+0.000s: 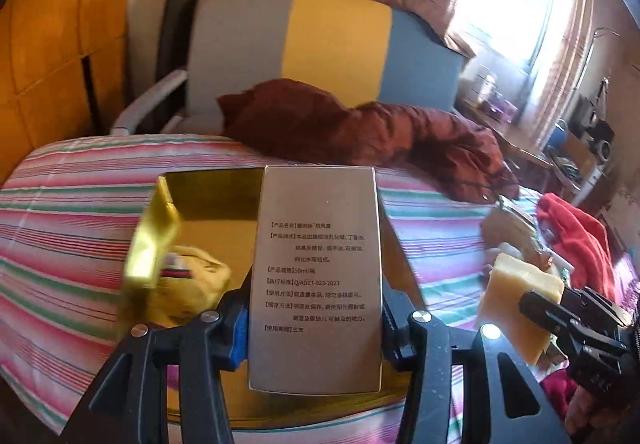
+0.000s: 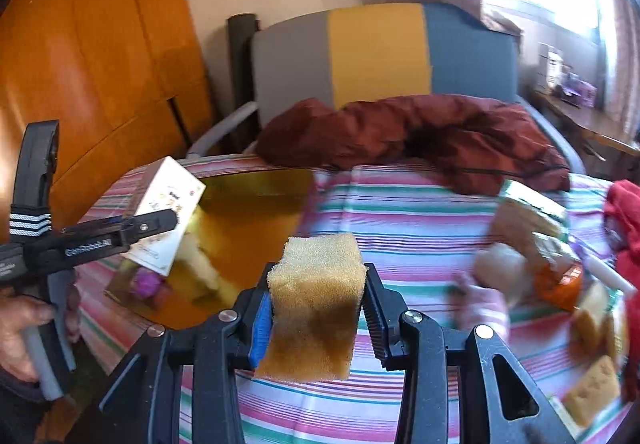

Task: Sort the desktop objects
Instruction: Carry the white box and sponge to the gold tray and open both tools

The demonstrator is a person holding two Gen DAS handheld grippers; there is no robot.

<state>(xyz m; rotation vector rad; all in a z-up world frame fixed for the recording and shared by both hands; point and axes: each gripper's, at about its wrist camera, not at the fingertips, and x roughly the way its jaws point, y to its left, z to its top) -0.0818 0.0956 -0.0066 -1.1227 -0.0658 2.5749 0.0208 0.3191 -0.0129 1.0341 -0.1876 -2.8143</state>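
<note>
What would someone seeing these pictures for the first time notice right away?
Front and centre in the left wrist view, the left hand-held gripper clamps a silver printed box above a shiny gold tray. The right hand-held gripper squeezes a yellow sponge over the striped bedspread.

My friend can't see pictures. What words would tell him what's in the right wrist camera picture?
The right gripper squeezes a yellow sponge above a bed with a striped sheet. At left, the left gripper holds a small white box over a shiny gold tray, and a dark red jacket lies behind.
</note>
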